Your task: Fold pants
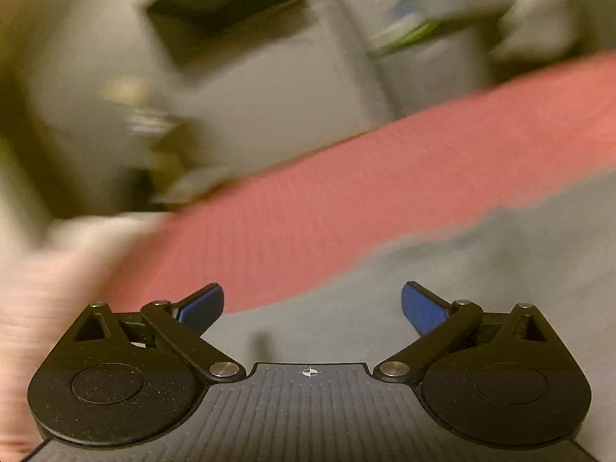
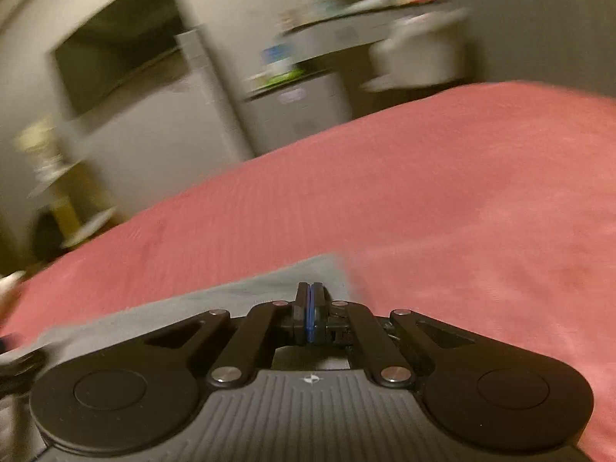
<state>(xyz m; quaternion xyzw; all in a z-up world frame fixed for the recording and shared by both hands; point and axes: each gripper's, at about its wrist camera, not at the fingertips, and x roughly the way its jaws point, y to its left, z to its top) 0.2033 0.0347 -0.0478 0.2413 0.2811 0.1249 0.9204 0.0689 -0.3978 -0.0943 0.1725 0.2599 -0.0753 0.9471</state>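
Grey pants [image 1: 481,261] lie flat on a red bed cover [image 1: 385,177]. My left gripper [image 1: 312,292] hovers just over the pants' far edge, its blue pads [image 1: 421,308] spread wide apart and nothing between them. In the right wrist view a corner of the grey pants [image 2: 250,288] reaches a little past my right gripper [image 2: 310,288]. Its two blue pads sit together and I see no cloth between them. The red cover [image 2: 462,192] stretches ahead and to the right. Both views are smeared by motion.
Beyond the bed's far edge stand a pale tall cabinet or fridge [image 2: 184,115] and a cluttered shelf [image 2: 346,19], both blurred. A pale pinkish cloth [image 1: 57,269] lies at the left of the left wrist view.
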